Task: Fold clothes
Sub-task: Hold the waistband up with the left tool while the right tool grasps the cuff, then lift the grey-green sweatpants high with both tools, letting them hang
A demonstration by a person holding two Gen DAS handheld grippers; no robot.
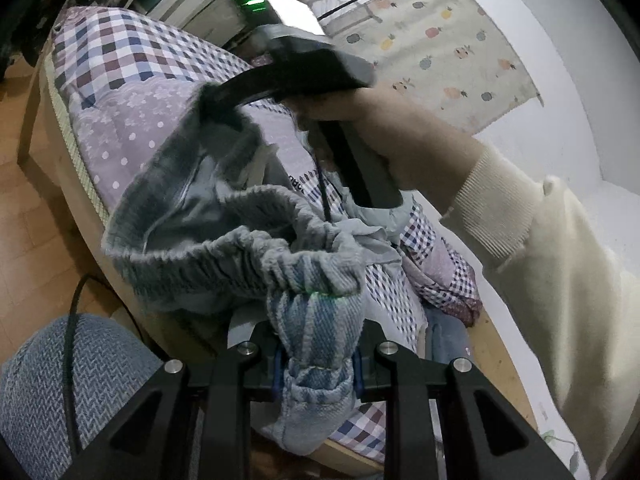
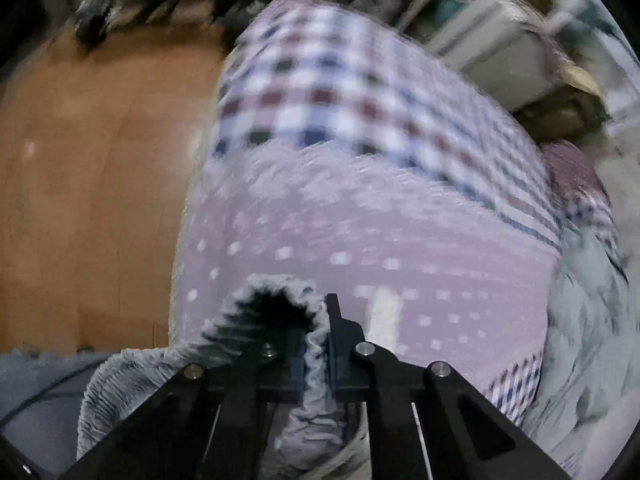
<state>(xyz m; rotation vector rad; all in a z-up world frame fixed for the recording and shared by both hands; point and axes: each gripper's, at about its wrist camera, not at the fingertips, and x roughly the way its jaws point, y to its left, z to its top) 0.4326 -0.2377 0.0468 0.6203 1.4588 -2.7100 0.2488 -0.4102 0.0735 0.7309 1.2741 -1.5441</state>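
Observation:
Grey fleece trousers [image 1: 224,240] with a gathered elastic waistband hang in the air over the bed. My left gripper [image 1: 318,354] is shut on a bunch of the waistband close to the lens. In the left wrist view my right gripper [image 1: 224,110], held by a hand in a cream sleeve [image 1: 520,220], pinches the far side of the waistband, fingertips buried in the cloth. The right wrist view is motion-blurred: my right gripper [image 2: 316,356] is shut on the grey waistband [image 2: 280,304], which loops up between the fingers.
A bed with a checked and dotted lilac quilt [image 1: 132,92] lies under the trousers. More pale grey clothing [image 2: 588,320] is heaped at its right. Wooden floor [image 2: 100,180] runs along the left. A knee in blue knit [image 1: 80,380] is near the lens. A fruit-print cloth [image 1: 448,48] hangs on the wall.

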